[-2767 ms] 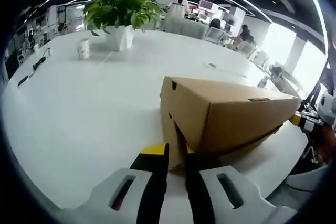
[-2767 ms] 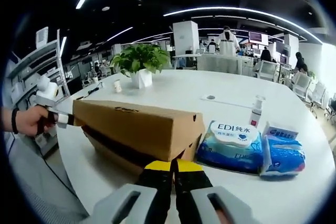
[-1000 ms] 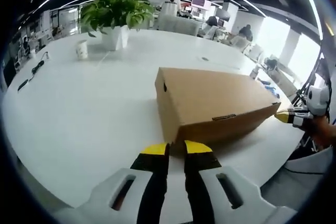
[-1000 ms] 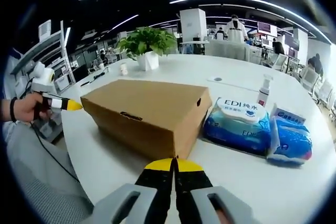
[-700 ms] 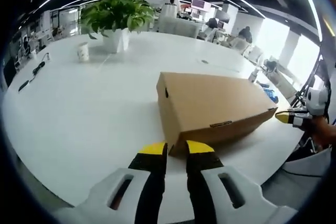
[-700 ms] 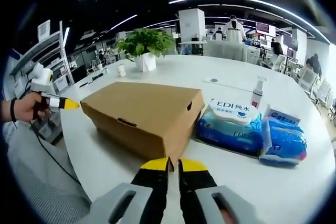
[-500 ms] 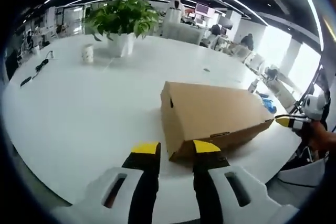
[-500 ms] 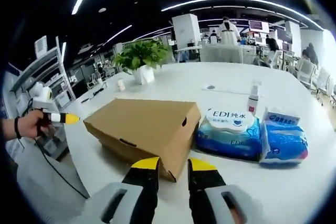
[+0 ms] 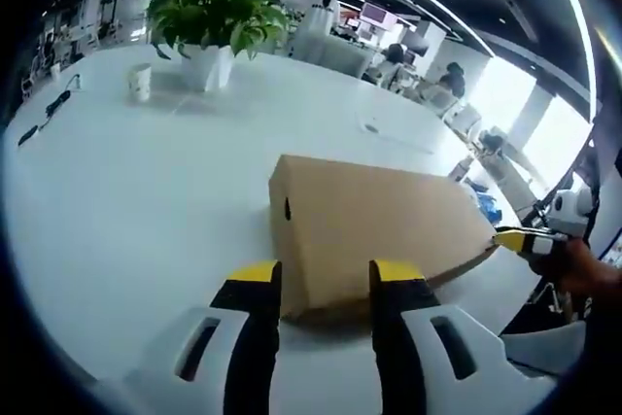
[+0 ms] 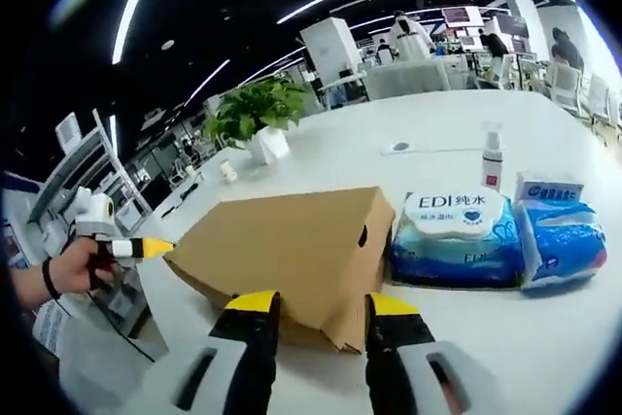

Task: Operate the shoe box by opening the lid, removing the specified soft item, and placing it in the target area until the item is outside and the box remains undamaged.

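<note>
A brown cardboard shoe box [image 9: 374,225] lies on the white table [image 9: 126,201] with its lid down. My left gripper [image 9: 326,277] is open, its yellow-tipped jaws standing either side of the box's near end. In the right gripper view the same box [image 10: 292,240] has its other end between the spread jaws of my open right gripper [image 10: 321,306]. Nothing is held in either. The right gripper [image 9: 520,238] also shows at the box's far corner in a hand, and the left gripper [image 10: 136,248] shows likewise. The box's contents are hidden.
A pack of EDI wet wipes [image 10: 449,235] lies beside the box, with a blue pack [image 10: 564,240] and a spray bottle [image 10: 493,168] further right. A potted plant [image 9: 209,21] and a paper cup [image 9: 140,83] stand far back. Office desks and people lie beyond.
The lid, raised 2.8 s ago, has come down. Both grippers have gone from shut to open over the last second, and now straddle the box's ends.
</note>
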### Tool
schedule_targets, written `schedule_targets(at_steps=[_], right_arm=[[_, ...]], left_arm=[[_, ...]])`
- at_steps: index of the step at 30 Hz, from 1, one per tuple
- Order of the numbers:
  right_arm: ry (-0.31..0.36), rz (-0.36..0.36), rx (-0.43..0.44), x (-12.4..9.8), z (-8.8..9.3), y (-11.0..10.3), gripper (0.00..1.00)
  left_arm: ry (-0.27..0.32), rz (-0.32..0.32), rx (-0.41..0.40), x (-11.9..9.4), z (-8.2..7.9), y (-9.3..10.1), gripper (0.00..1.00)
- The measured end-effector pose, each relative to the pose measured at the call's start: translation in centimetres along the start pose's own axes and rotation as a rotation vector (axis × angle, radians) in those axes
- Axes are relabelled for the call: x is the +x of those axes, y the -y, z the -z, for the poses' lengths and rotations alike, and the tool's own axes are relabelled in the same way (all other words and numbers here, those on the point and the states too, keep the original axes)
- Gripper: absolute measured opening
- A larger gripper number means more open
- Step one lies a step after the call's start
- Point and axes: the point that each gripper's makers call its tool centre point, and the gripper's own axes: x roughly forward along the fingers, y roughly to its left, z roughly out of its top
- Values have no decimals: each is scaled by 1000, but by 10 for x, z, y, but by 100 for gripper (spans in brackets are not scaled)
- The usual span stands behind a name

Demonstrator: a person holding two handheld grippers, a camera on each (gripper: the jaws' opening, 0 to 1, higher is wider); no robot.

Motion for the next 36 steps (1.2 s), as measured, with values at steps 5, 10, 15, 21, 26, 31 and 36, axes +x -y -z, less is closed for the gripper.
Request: schedule_targets(at_steps=[5, 10, 15, 21, 26, 31, 36], right_arm=[[-19, -8, 22, 3, 11, -6, 25], [6, -2, 34, 0, 10, -4, 25], [-2, 7, 34, 2, 7, -8, 24], [-22, 13, 29, 20, -5, -13, 24], [-32, 32, 31, 43, -25, -1, 24], [-33, 51, 37, 55, -42, 10, 24], [-34, 70, 38, 59, -53, 22, 24]], left_arm=[[-36, -7, 13, 7, 12, -1, 34], [-30, 17, -6, 7, 15, -3, 34], [-28, 16, 1, 9, 12, -4, 34], [-28, 12, -1, 20, -5, -18, 34], [-29, 11, 2, 42, -30, -28, 33], [-34, 22, 14, 65, -50, -28, 33], [-45, 32, 34, 85, -66, -23, 33]])
